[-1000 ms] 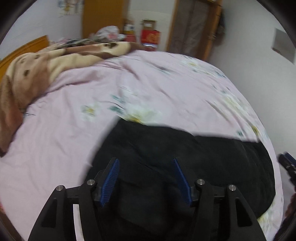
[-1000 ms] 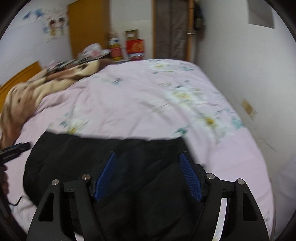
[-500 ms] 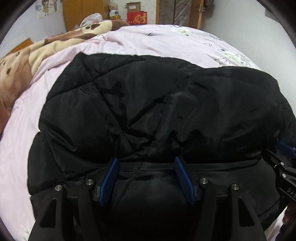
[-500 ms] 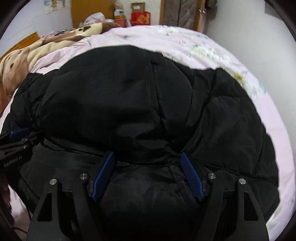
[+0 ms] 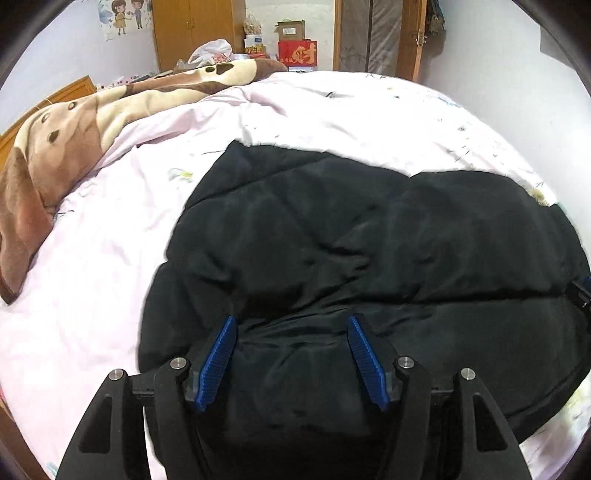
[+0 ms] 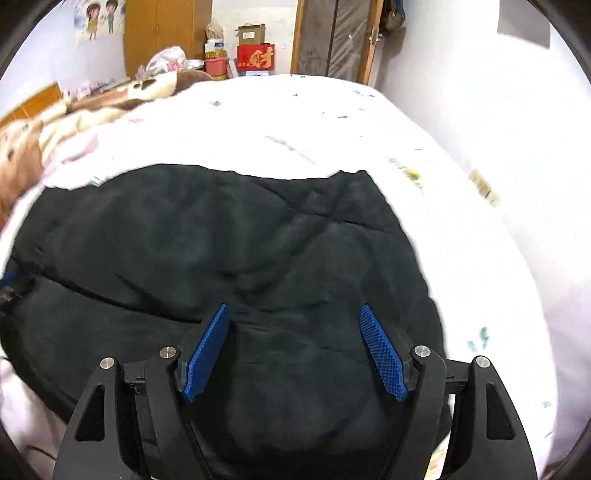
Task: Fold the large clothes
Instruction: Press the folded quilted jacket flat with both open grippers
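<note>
- Pink floral bedsheet (image 5: 92, 258) fills most of both views, and we've got a brown-and-cream cartoon blanket (image 5: 74, 140) bunched along the upper left of the frame.
- Up top there's a wooden wardrobe (image 5: 192, 33), a red box (image 5: 297, 53) with a cardboard box on it, a plastic bag (image 5: 212, 50) and a door (image 5: 373, 35). Nothing sits between us and the garment.
- Our black quilted jacket (image 5: 369, 240) lies spread on the sheet, puffy, with stitched seams and a horizontal fold line across the lower middle of the frame. In the right wrist view the jacket (image 6: 221, 240) covers the lower left and centre.
- Left gripper (image 5: 291, 358): blue pads wide apart, jacket fabric bulging up in the gap, but we see no pinch on it.
- Right gripper (image 6: 295, 350): same deal, pads spread with the padded cloth sitting between and under them.
- A bit of the other gripper pokes in at the right edge of the left view.
</note>
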{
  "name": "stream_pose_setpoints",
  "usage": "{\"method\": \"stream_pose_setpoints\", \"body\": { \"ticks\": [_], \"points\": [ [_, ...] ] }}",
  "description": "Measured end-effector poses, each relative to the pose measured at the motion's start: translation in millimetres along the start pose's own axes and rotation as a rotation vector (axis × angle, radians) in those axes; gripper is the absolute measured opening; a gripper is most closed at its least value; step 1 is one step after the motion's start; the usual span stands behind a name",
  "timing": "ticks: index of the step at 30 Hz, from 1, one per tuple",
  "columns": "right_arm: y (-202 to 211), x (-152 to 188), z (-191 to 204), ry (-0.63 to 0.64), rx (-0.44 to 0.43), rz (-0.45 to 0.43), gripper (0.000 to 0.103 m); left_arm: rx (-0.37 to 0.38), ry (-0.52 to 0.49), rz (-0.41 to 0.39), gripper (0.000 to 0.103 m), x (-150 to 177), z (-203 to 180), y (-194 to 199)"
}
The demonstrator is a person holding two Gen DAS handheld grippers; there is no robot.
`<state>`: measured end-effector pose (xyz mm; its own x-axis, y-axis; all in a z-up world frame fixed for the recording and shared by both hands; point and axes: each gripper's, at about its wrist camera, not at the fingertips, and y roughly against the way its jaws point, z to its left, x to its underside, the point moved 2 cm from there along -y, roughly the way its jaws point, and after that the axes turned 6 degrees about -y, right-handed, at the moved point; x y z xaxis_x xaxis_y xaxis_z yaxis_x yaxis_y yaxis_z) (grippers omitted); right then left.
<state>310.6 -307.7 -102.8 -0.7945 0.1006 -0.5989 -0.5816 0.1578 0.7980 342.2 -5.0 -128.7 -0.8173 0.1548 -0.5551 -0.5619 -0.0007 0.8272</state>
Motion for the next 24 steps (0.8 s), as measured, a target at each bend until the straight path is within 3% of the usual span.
{"method": "stream_pose_setpoints", "body": {
  "ticks": [10,24],
  "points": [
    [-47,15,0,-0.007,-0.062,0.085,0.074,0.047,0.025,0.060,0.064,13,9,-49],
    [-46,15,2,-0.012,-0.055,0.093,0.074,0.024,0.015,0.050,0.064,27,-9,-40]
  ]
}}
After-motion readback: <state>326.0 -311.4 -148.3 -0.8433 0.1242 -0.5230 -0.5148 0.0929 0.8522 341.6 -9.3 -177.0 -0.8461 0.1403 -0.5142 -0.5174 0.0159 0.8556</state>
